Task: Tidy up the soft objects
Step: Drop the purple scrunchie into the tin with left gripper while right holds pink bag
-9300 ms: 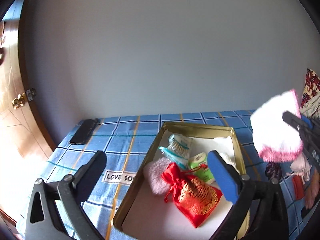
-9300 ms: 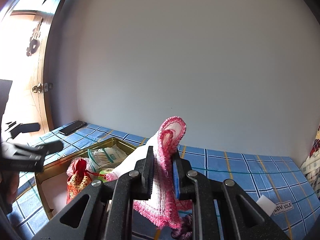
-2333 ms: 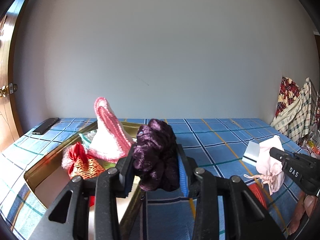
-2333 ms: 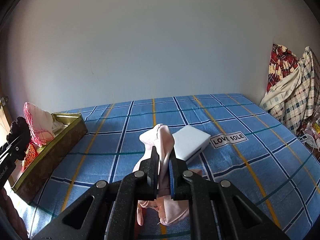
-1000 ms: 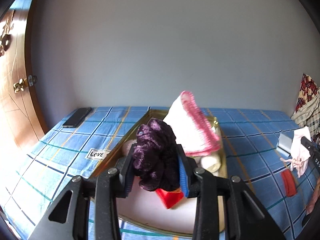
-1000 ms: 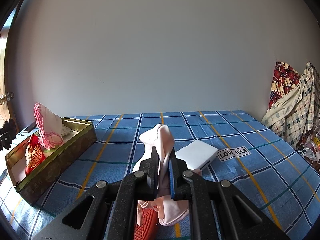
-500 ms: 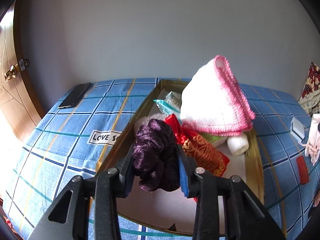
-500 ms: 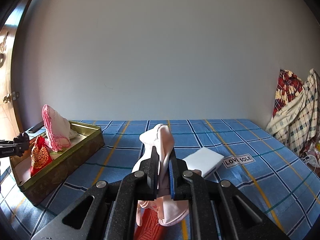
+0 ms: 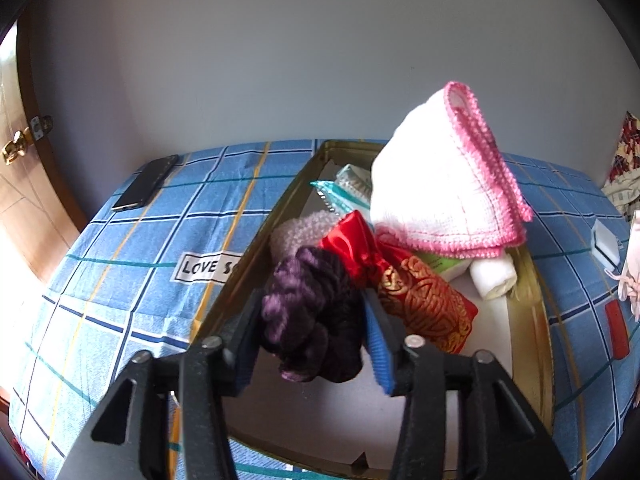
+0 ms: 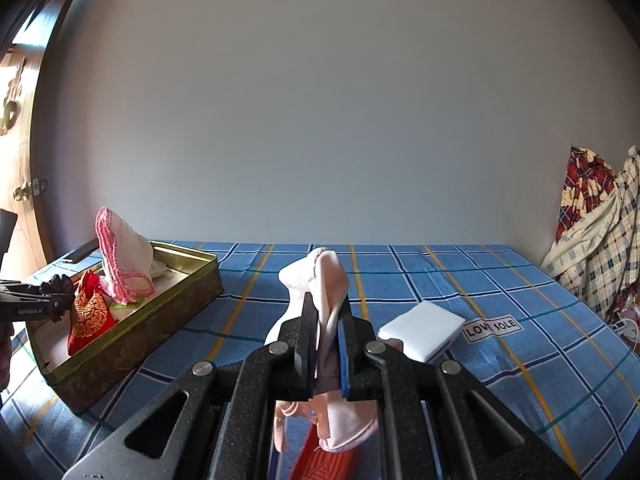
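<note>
A purple scrunchie (image 9: 308,280) hangs between the pads of my left gripper (image 9: 311,308), low over the gold tin (image 9: 534,280). The jaws are opening and both pads still touch the scrunchie. Inside the tin lie a white knit cloth with pink edging (image 9: 440,184), a red and gold pouch (image 9: 420,300), a fluffy pink piece (image 9: 296,228) and a white roll (image 9: 492,276). My right gripper (image 10: 324,344) is shut on a pale pink fabric pouch (image 10: 328,276) above the blue checked bedspread, to the right of the tin (image 10: 180,292).
A black phone (image 9: 146,186) lies left of the tin near the wall. A white sponge block (image 10: 420,336) and a flat red item (image 10: 320,464) rest on the bedspread by my right gripper. Plaid clothes (image 10: 596,232) pile at the right; a wooden door (image 9: 16,168) stands left.
My left gripper has sunk lower over the tin with the scrunchie, and its jaws stand wider apart. The right gripper keeps its hold on the pink pouch, barely shifted.
</note>
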`<action>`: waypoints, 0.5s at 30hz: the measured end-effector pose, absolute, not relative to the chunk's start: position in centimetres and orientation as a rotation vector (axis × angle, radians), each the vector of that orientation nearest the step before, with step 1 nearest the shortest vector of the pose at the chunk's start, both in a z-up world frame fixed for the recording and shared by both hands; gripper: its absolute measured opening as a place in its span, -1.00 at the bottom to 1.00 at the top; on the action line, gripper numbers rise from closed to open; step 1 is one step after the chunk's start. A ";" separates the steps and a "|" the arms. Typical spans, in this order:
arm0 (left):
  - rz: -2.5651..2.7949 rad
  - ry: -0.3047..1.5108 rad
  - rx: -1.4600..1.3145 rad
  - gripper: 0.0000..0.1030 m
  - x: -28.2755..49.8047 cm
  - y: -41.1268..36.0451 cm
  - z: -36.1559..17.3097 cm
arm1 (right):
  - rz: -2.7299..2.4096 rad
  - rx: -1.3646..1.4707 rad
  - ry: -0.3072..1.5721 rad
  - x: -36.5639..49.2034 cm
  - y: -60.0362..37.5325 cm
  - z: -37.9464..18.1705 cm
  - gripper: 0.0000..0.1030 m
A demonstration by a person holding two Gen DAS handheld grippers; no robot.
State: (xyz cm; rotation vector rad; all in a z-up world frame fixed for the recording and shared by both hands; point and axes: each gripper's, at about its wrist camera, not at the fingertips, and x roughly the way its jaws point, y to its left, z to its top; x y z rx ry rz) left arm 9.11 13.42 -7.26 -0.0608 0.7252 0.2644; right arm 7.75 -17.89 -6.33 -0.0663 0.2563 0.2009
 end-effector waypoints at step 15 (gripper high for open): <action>0.339 0.575 -0.069 0.95 4.7 14.2 -4.5 | 0.396 -0.073 0.234 8.9 -9.9 -2.6 -0.82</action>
